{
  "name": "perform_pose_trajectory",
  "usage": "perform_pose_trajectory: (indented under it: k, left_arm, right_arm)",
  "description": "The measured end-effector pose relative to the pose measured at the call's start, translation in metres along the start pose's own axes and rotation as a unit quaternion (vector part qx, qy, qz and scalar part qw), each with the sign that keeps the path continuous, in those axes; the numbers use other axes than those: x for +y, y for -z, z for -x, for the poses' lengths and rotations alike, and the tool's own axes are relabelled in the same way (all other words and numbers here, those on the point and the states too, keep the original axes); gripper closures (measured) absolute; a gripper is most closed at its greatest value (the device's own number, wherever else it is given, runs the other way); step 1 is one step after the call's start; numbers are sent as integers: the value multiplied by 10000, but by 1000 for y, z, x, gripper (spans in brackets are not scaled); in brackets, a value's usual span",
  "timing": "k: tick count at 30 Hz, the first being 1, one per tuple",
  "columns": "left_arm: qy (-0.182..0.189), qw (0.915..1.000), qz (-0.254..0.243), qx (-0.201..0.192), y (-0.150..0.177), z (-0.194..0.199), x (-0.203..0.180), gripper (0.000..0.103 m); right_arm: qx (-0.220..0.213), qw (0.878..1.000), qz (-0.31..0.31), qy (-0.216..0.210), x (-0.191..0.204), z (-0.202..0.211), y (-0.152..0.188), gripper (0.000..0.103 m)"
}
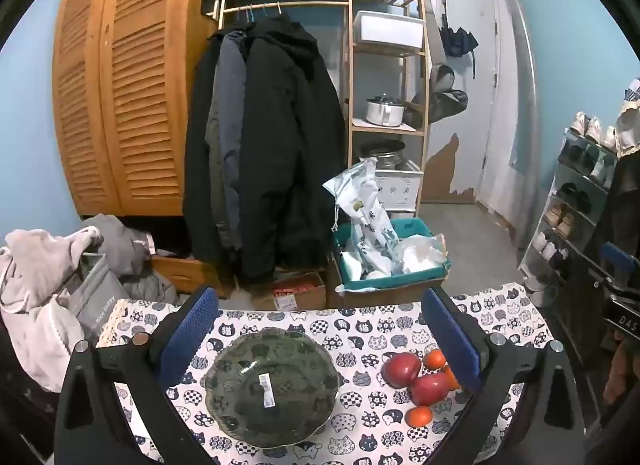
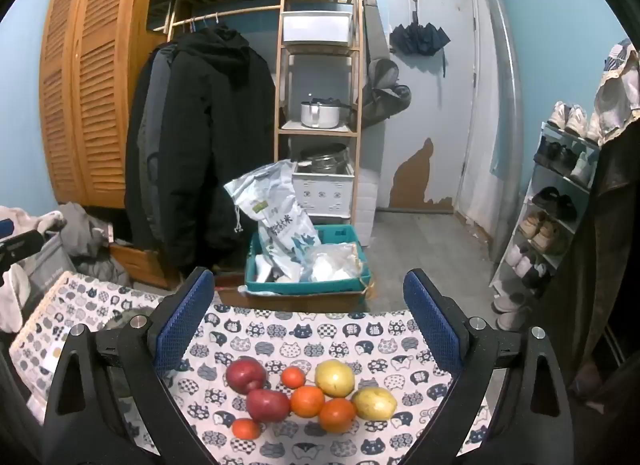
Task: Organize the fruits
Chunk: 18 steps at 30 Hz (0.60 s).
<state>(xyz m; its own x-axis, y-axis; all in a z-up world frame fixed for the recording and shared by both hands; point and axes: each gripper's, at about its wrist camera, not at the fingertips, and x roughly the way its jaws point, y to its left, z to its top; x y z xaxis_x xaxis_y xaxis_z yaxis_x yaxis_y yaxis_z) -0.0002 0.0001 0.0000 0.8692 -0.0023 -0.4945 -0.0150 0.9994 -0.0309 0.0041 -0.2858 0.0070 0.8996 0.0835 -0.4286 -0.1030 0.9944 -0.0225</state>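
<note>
Fruit cluster: two red apples, four tangerines, two yellow apples, touching, on cat-print surface, between and just below tips of right hand-held gripper. Green glass plate bare, between fingers of left hand-held gripper, left of fruit. Surface's far edge near both. Both spread wide, holding nothing.
</note>
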Motion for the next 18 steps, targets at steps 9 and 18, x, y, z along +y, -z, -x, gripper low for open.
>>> perform_pose_trajectory:
  k: [9,18]
  left_arm:
    - [-81,10000,-26,50,-1,-3,3,1]
    - [-91,9999,-96,47,-2,-2,0,1]
  right_arm:
    - [-21,10000,27,-27,2,1,0,9]
    - [20,10000,21,1,4,-1,1,9]
